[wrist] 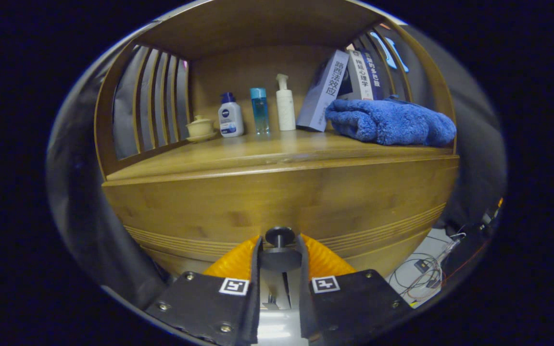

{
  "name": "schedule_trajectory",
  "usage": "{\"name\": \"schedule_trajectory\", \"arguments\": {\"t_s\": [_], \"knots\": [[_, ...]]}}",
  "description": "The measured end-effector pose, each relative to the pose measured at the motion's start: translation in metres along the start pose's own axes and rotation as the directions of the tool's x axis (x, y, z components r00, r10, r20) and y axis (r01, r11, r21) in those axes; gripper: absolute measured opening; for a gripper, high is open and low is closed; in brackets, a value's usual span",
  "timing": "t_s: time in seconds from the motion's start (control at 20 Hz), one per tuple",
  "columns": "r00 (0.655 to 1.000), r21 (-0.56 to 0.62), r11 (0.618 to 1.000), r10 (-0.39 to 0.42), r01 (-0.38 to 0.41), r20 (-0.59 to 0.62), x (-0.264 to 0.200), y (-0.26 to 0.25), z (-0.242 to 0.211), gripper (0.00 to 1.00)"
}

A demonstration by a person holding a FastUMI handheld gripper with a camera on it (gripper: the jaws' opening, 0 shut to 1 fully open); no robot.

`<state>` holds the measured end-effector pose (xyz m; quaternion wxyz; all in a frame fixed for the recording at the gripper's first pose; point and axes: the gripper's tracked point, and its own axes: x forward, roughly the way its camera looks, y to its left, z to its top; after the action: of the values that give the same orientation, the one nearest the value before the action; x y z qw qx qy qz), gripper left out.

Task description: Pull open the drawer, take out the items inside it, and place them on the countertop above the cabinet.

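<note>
A wooden cabinet fills the scene, its drawer front (277, 202) facing me with no gap showing at its top edge. The drawer's dark round knob (279, 236) sticks out low on the front. My gripper (279, 252) has its two orange-backed fingers (243, 259) either side of the knob, both pressing against its wider disc. The countertop (238, 156) runs above the drawer front. What lies inside the drawer is hidden.
At the back of the countertop stand a cream lidded cup (201, 128), a white-and-blue bottle (230, 117), a clear blue bottle (259, 109), a white pump bottle (285, 105) and leaning books (322, 91). A folded blue towel (390, 122) lies at the right. Cables (426, 269) trail on the floor.
</note>
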<state>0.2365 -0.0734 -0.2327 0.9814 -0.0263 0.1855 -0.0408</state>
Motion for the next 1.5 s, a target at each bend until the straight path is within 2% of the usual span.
{"name": "schedule_trajectory", "arguments": {"t_s": [0.15, 0.45, 0.9, 1.5], "knots": [[0.999, -0.024, 0.999, -0.038, 0.038, 0.026, -0.005, -0.002, -0.001, 0.34], [0.998, -0.036, 0.998, -0.057, 0.058, 0.024, -0.021, -0.003, -0.007, 0.33], [0.999, -0.048, 0.998, -0.030, 0.031, 0.022, -0.049, -0.002, -0.016, 0.33], [0.999, -0.089, 0.995, -0.032, 0.036, 0.039, -0.115, -0.003, -0.039, 0.33]]}}
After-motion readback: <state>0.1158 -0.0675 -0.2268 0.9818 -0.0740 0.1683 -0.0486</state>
